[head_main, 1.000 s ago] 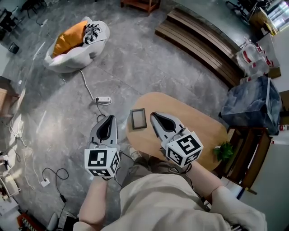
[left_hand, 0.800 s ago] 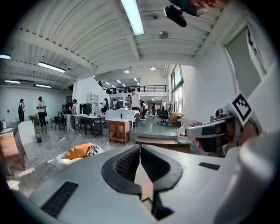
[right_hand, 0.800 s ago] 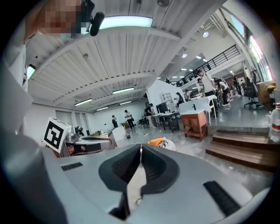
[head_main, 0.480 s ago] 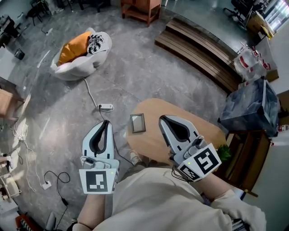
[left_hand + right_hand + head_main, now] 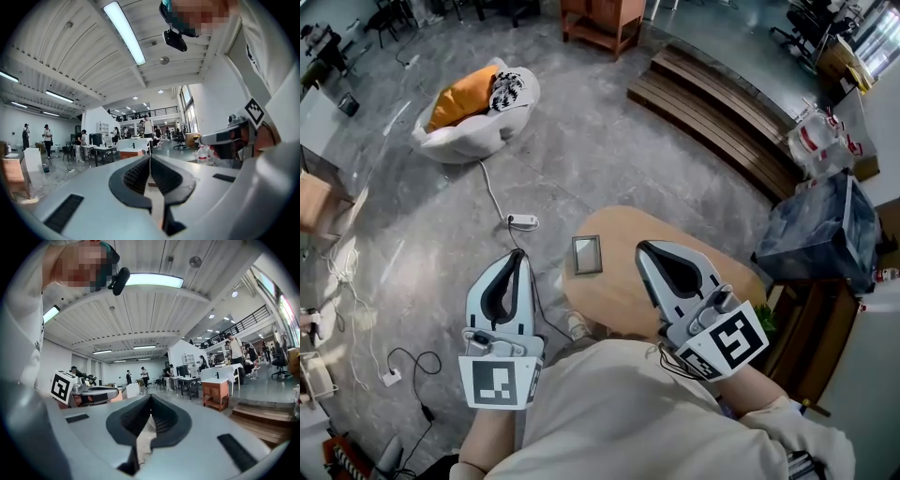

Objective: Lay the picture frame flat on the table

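A small picture frame (image 5: 586,254) with a grey pane lies flat near the left end of the oval wooden table (image 5: 619,291). My left gripper (image 5: 517,255) hangs over the floor left of the table, jaws shut and empty. My right gripper (image 5: 644,247) is raised above the table, right of the frame, jaws shut and empty. Both gripper views point level across the room: the left gripper (image 5: 149,158) and the right gripper (image 5: 150,398) each show closed jaws with nothing between them. The frame is not seen in either gripper view.
A white beanbag with an orange cushion (image 5: 478,108) lies on the floor far left. A power strip and cable (image 5: 521,222) lie near the table. Wooden steps (image 5: 722,108) run at the back right, a dark wrapped bundle (image 5: 820,230) and a plant (image 5: 766,319) stand to the right.
Both grippers have pulled back toward my body and risen. The frame stays flat on the table.
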`<state>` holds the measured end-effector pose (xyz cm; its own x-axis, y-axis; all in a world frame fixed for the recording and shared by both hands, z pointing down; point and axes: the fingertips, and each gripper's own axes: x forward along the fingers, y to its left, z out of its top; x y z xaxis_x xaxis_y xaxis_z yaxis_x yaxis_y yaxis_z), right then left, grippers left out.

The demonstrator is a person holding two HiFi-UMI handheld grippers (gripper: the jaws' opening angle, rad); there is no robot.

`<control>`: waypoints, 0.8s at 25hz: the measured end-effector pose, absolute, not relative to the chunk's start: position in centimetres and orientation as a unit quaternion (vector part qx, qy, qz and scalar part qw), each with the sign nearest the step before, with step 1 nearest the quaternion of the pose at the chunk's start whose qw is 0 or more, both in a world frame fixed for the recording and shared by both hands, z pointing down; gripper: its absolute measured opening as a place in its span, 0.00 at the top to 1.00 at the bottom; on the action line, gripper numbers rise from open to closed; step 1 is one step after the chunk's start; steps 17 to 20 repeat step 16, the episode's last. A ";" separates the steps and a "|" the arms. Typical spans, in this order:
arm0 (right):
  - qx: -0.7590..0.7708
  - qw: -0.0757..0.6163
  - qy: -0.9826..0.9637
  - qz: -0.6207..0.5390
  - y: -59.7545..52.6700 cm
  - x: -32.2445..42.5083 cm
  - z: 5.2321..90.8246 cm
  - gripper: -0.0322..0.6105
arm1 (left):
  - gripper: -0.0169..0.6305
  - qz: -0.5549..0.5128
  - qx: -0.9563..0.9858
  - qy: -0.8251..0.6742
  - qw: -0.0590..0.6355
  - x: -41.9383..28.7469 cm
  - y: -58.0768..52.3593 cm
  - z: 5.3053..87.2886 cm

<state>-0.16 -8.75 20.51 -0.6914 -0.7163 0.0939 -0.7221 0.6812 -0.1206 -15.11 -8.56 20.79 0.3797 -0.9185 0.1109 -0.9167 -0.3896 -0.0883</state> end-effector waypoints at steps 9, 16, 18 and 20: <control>0.393 0.009 -0.915 0.085 -8.5 0.2 20.5 0.95 | 0.96 -0.080 -0.829 0.554 0.015 -14.6 -8.0 20.3; 0.390 0.007 -0.917 0.085 -8.1 0.9 20.2 0.95 | 0.96 -0.090 -0.829 0.552 0.004 -13.8 -7.6 20.5; 0.390 0.007 -0.917 0.085 -8.1 0.9 20.2 0.95 | 0.96 -0.090 -0.829 0.552 0.004 -13.8 -7.6 20.5; 0.390 0.007 -0.917 0.085 -8.1 0.9 20.2 0.95 | 0.96 -0.090 -0.829 0.552 0.004 -13.8 -7.6 20.5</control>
